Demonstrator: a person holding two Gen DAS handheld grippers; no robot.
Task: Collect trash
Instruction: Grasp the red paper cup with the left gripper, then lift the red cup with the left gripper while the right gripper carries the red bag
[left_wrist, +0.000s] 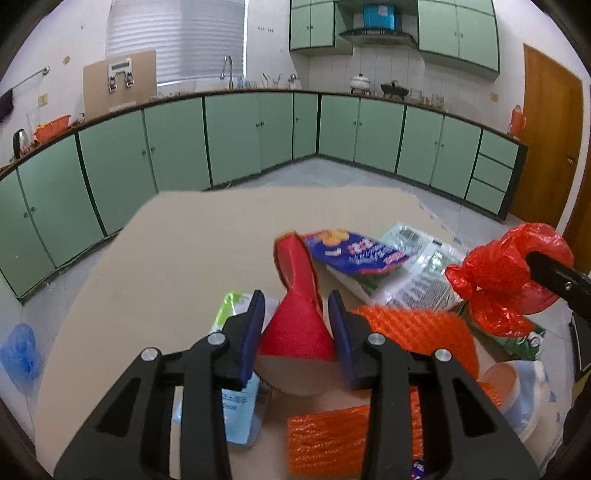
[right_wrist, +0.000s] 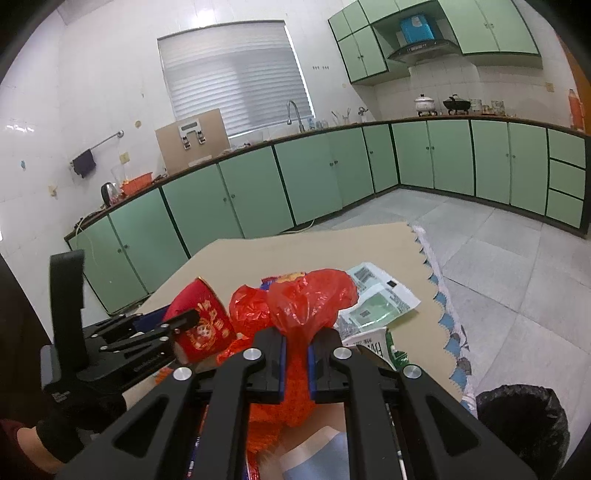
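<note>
My left gripper (left_wrist: 296, 317) is closed on a red paper cup (left_wrist: 298, 299) lying on its side, lifted over the tan table (left_wrist: 166, 258); the cup also shows in the right wrist view (right_wrist: 203, 325). My right gripper (right_wrist: 296, 354) is shut on a crumpled red plastic bag (right_wrist: 303, 299), seen at the right of the left wrist view (left_wrist: 506, 273). Around them lie orange foam netting (left_wrist: 417, 328), a blue snack wrapper (left_wrist: 354, 251), white-green packaging (left_wrist: 413, 269) and a light blue carton (left_wrist: 240, 406).
A black-lined trash bin (right_wrist: 524, 424) stands on the floor right of the table. A paper cup and blue mask (left_wrist: 517, 387) lie at the table's right. A blue bag (left_wrist: 20, 350) lies on the floor at left. Green cabinets (left_wrist: 221, 140) line the walls.
</note>
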